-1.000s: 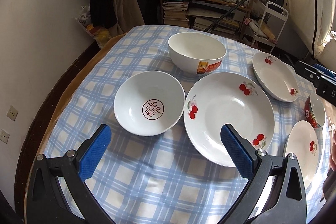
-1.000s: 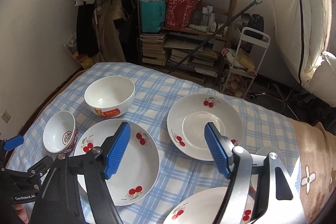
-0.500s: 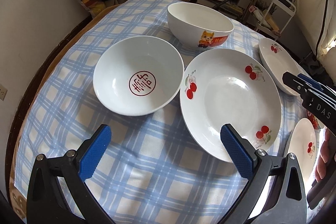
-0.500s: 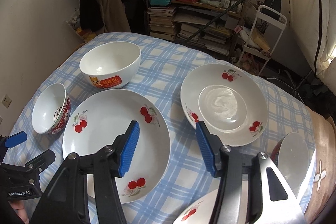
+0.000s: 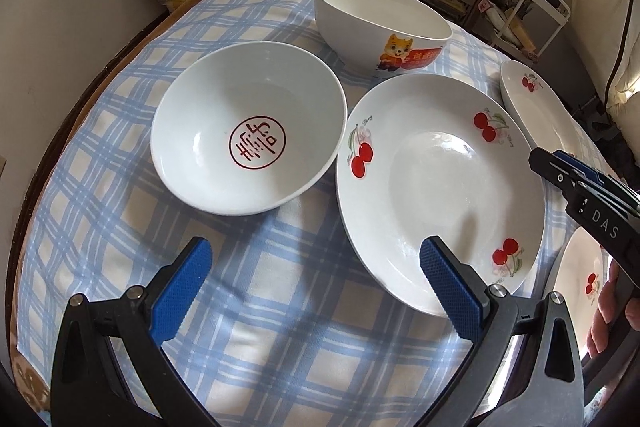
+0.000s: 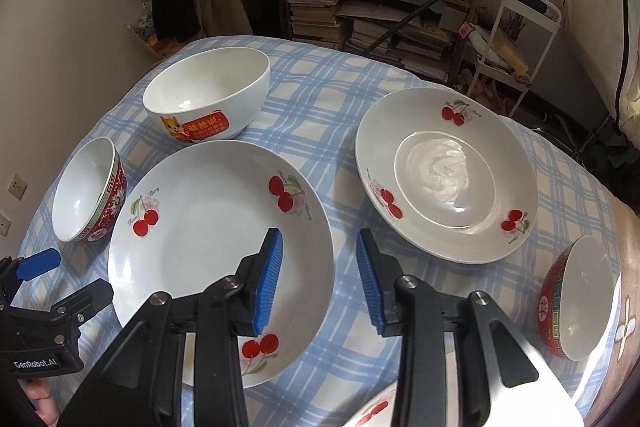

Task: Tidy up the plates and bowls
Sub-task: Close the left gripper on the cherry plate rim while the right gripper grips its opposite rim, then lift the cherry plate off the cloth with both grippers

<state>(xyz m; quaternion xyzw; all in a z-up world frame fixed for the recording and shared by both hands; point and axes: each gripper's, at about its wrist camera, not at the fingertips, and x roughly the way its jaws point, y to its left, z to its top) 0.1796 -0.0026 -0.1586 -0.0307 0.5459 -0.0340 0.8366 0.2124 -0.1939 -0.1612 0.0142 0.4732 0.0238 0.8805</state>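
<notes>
Right gripper (image 6: 320, 279) over the big cherry plate's (image 6: 200, 227) near rim, jaws just closing, nothing pinched yet. Left gripper (image 5: 316, 287) spread wide beside that plate, red-stamped bowl (image 5: 248, 131) just beyond.

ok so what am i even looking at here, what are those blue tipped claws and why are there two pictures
No robot here: a person holds a handheld two-finger gripper in each hand, each with a fisheye camera looking along its fingers. One picture is from the left gripper, the other from the right gripper. Both hang over a checked tablecloth, holding nothing. The left one is wide open; the right one's jaws have just been closing, with a gap left, above a cherry plate's rim. Also there: a cartoon bowl, a red-stamp bowl, a second cherry plate and a red bowl.
</notes>
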